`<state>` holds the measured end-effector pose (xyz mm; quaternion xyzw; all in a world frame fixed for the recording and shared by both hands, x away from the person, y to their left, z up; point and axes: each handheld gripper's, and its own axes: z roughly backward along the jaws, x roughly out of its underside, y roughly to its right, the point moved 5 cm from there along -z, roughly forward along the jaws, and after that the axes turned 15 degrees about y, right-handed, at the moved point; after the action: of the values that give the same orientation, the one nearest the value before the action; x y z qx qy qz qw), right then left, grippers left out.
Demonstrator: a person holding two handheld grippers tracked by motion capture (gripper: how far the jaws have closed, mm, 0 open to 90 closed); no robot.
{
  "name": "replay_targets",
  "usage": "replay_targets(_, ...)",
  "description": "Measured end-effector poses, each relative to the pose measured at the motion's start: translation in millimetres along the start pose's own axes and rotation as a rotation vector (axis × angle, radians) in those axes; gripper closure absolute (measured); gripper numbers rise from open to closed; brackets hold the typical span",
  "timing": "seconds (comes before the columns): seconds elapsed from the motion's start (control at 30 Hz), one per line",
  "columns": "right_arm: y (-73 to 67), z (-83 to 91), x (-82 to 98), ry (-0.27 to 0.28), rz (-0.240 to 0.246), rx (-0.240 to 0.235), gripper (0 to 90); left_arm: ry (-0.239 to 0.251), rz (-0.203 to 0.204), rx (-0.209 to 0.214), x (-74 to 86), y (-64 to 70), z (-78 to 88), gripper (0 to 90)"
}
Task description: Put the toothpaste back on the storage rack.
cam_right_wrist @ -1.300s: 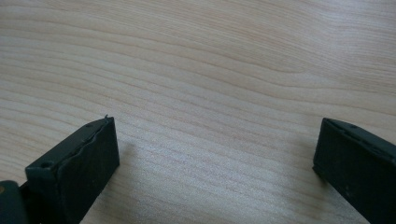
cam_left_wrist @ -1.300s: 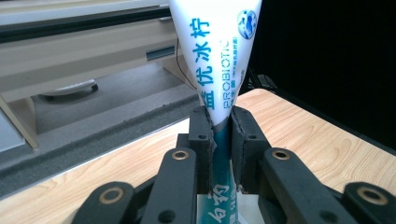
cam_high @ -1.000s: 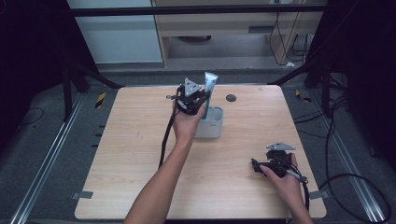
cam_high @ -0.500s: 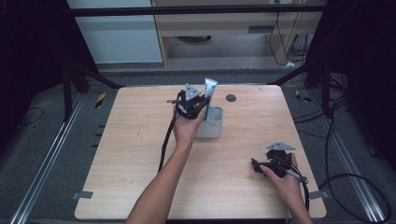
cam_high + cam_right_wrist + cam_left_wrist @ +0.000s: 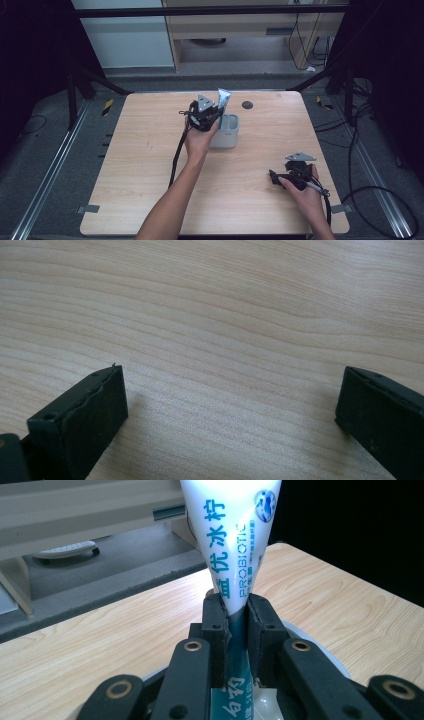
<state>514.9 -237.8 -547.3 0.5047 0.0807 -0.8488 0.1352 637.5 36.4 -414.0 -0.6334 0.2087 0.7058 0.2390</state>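
Note:
My left gripper (image 5: 215, 114) is over the middle back of the wooden table (image 5: 140, 170), shut on a white toothpaste tube (image 5: 223, 99) with teal print. In the left gripper view the two jaws pinch the tube (image 5: 235, 555) at its narrow part, my left gripper (image 5: 238, 622) pointing along it. The tube stands upright over a pale cup (image 5: 225, 134), whose rim (image 5: 334, 659) curves under the jaws. My right gripper (image 5: 278, 178) rests low near the table's front right, open. In the right gripper view my right gripper (image 5: 230, 405) has only bare wood between its wide-apart jaws.
A small dark round disc (image 5: 247, 105) sits on the table behind the cup. Beyond the far edge stand a low cabinet (image 5: 235, 30) and cables on the floor. Black cables trail from both grippers toward the front edge.
My left gripper and the tube have sunk a little toward the cup. The right hand has stayed where it was.

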Motion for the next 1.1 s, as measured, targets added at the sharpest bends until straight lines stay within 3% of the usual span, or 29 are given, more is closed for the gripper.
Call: replay_targets(1.1, 0.0, 0.0, 0.0, 0.0, 0.0, 0.0, 0.5, -0.06, -0.002, 0.001, 17.9, -0.4, 5.5, 79.2)
